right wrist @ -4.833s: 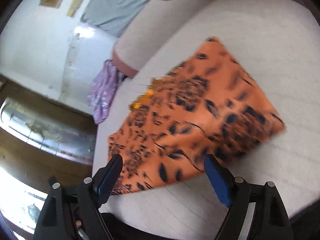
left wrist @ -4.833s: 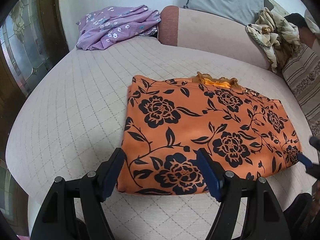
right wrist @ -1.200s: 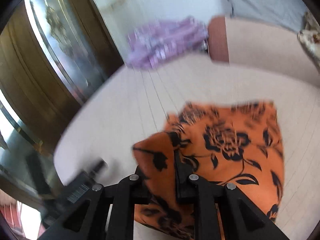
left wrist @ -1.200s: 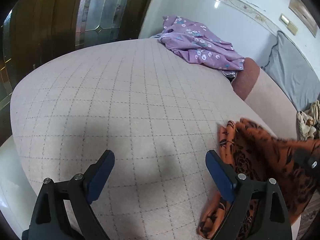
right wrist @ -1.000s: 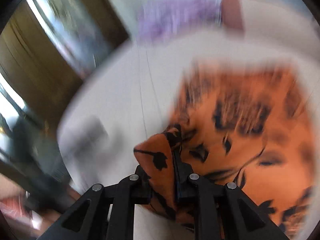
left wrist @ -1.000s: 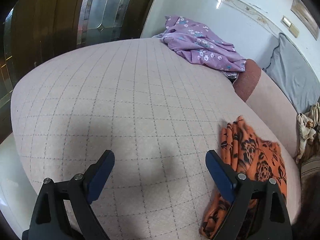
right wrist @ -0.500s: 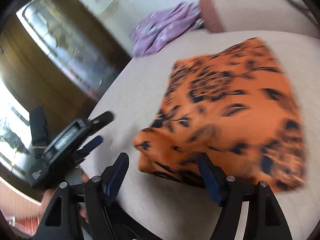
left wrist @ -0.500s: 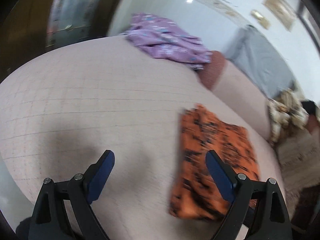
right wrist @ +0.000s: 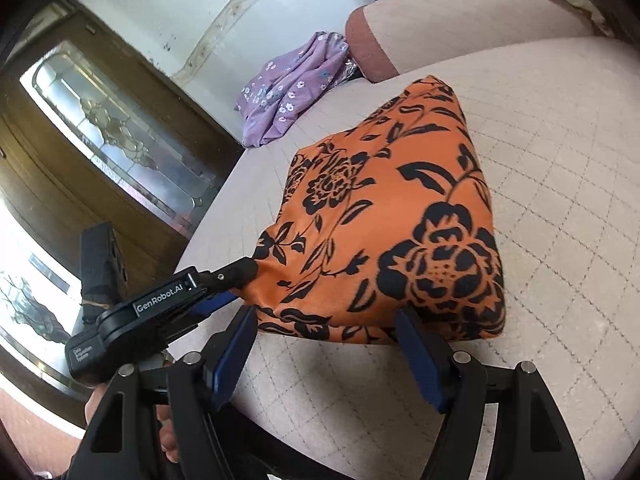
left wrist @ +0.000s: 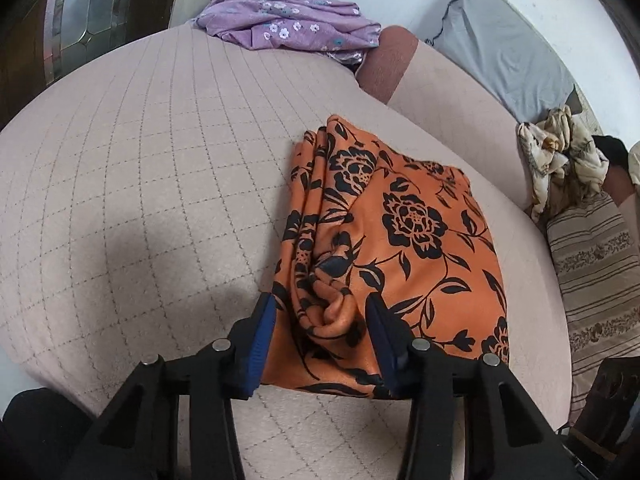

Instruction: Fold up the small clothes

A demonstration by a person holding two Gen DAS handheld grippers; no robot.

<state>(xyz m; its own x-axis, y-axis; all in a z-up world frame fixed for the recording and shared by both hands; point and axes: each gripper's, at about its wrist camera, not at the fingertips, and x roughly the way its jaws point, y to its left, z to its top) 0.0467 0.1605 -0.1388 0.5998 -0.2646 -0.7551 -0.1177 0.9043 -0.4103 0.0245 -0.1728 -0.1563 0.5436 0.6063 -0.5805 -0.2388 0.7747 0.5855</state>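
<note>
One orange floral garment (left wrist: 400, 236) lies folded into a thick rectangle on the quilted beige bed cover (left wrist: 140, 168), with its layered, bunched edges running along the 9 o'clock side in the left wrist view and a smooth top face toward 3 o'clock. Wide bare cover stretches from 9 to 12 o'clock of it, while at 3 o'clock the bed edge and a striped cushion (left wrist: 592, 264) sit close. The left gripper (left wrist: 320, 320) has its blue-padded jaws parted on either side of the garment's near bunched corner, not yet pressed onto it. The right gripper (right wrist: 324, 344) is spread wide just short of the garment's near edge (right wrist: 380, 240), holding nothing. In the right wrist view the left gripper's body (right wrist: 160, 304) comes in from 9 o'clock and reads "GenRobot.AI", with smaller lettering below that is too small to be sure of. Farther off, at 12 o'clock, a purple flowered cloth (left wrist: 280, 16) lies heaped by the wall, and a grey pillow (left wrist: 504, 44) leans at 1 o'clock.
</note>
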